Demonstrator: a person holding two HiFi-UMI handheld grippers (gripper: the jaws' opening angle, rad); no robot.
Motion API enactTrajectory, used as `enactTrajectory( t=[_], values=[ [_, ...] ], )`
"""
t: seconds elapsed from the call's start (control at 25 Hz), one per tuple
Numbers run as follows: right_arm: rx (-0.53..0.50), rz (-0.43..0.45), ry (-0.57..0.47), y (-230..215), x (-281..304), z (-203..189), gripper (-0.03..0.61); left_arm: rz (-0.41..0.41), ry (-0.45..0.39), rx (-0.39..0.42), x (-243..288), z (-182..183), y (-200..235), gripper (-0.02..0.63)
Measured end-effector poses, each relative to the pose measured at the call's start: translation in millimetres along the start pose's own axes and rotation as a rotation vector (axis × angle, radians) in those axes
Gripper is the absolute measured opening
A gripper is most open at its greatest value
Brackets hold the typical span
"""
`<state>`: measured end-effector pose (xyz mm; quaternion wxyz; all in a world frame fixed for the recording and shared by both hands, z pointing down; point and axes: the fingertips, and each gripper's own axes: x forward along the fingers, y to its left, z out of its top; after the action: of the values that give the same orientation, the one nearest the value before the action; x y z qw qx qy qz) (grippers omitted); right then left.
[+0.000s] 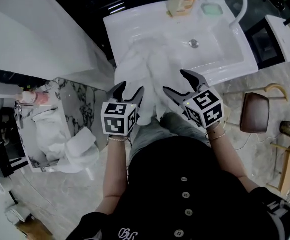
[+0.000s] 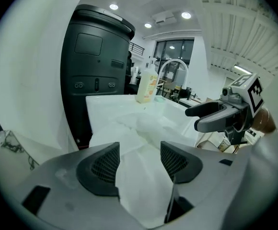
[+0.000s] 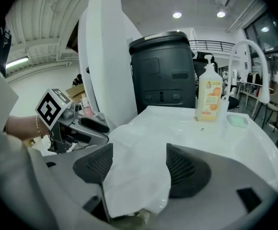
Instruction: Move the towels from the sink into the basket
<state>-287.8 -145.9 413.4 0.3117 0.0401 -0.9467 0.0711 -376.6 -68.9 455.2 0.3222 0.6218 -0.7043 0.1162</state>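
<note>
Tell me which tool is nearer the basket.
Left. The left tool is over the towel, on the side toward the basket; the right tool is beyond it, farther off.

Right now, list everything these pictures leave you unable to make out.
- Towel count: in the head view the towels merge into one white heap over the sink edge.
- Towels' hanging ends: hidden by the left gripper, the right gripper and the person's body.
- Bottle label: too small, and cut by the head view's top edge.
- Basket floor: covered by white cloth.
</note>
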Motion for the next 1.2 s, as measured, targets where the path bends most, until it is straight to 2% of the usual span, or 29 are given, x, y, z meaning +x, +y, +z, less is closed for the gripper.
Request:
enactTrajectory(
  t=[0.2,0.56,0.96,1.2],
  values=[
    [-0.070,0.073,0.081,7,16,-5,0.360,0.053,0.015,-0.047,-1,-13,7,0.245],
    [-0.179,0.136,0.188,1,35,-21,0.394,0.167,0.044,-0.123,-5,-35,22,0.247],
    [-0.237,0.238,0.301,13,65,-37,0.417,0.180,0.068,-0.202,0,-60,25,0.247],
    [-0.328,0.235,0.415,13,85,-55,0.426,0.168,0.071,-0.212,9,-63,28,0.247]
  ],
)
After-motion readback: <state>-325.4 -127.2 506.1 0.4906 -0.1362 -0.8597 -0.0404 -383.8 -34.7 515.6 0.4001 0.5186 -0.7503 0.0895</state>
